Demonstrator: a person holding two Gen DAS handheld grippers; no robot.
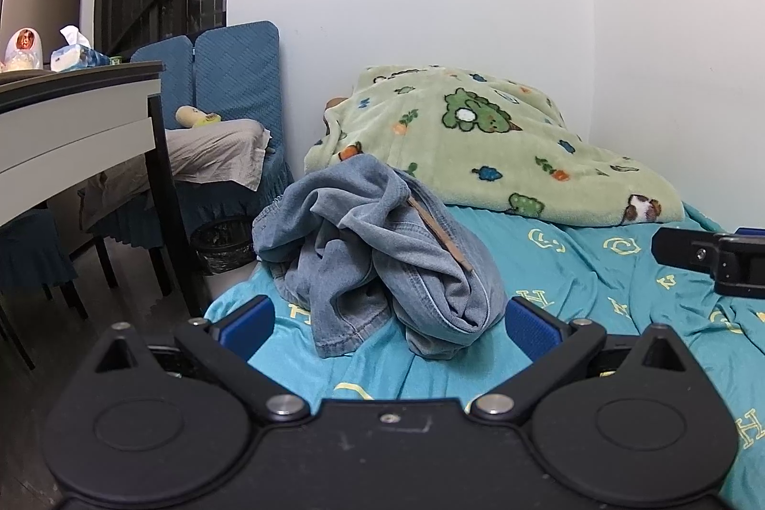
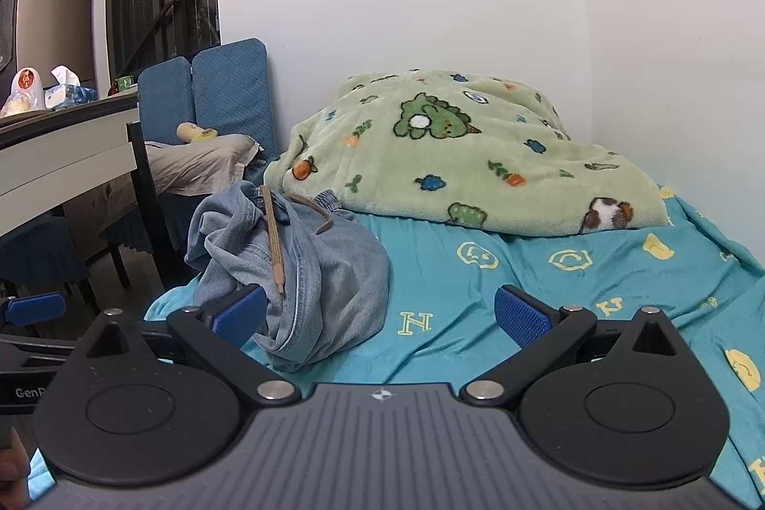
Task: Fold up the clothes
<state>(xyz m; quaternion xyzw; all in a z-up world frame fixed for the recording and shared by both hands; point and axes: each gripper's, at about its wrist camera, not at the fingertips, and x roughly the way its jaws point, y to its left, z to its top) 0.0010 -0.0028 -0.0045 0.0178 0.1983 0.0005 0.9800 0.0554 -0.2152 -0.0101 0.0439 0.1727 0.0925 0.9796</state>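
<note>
Crumpled jeans (image 1: 377, 256) on bed sheet (image 1: 597, 271), blanket (image 1: 478, 142) at 1 o'clock; left gripper (image 1: 389, 319) and right gripper (image 2: 380, 314) both spread, seemingly not touching denim.

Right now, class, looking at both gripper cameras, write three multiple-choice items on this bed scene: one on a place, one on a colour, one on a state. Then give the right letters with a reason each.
1. Where does the crumpled jeans pile lie?
A. on the bed sheet, near its left edge
B. on the table
C. on top of the blanket

2. What colour is the blanket at the head of the bed?
A. red
B. pale green with cartoon prints
C. plain black

3. How do the left gripper and right gripper stand?
A. both shut on the jeans
B. one shut, one open
C. both open, holding nothing

Answers: 1 A, the denim rests on the turquoise sheet beside the drop to the floor. 2 B, green fleece with animals and carrots. 3 C, blue pads sit wide apart in each view.
</note>
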